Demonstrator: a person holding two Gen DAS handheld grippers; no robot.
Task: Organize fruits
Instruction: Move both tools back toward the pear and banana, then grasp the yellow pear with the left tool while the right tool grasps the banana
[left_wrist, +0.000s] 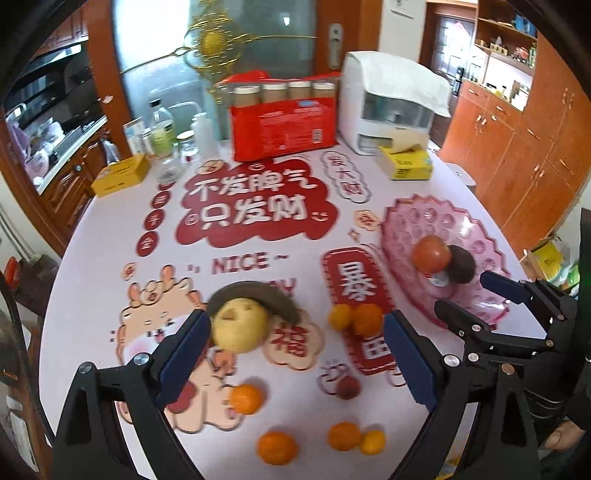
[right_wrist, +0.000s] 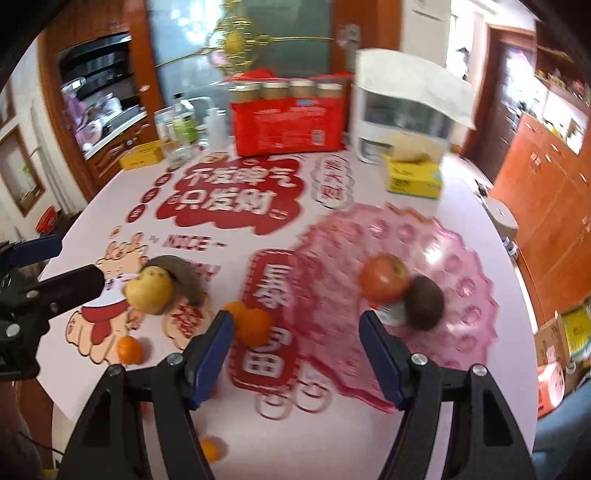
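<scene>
Hovering above the round white table with red printed greetings (left_wrist: 92, 258), the left gripper (left_wrist: 295, 354) and the right gripper (right_wrist: 297, 354) both stand wide with nothing between their blue pads; the fruit is split; a red apple (left_wrist: 431, 254) and a dark brown round fruit (left_wrist: 463, 264) already sit touching in the scalloped pink plastic dish (left_wrist: 491, 243) by the table's right edge, while the yellow pear (left_wrist: 239, 325), leaning on a brown oblong fruit (left_wrist: 273, 299) (possibly a kiwi, the blur hides it), a touching pair of small oranges (left_wrist: 354, 317), a small dark red fruit (left_wrist: 347, 387) and more small oranges (left_wrist: 277, 446) lie loose toward the near edge. My worry is rolling; a pad nudging one orange could send its neighbour off the near edge; a fruit dropped into the dish could knock the apple out; and the two grippers, near each other, might collide.
</scene>
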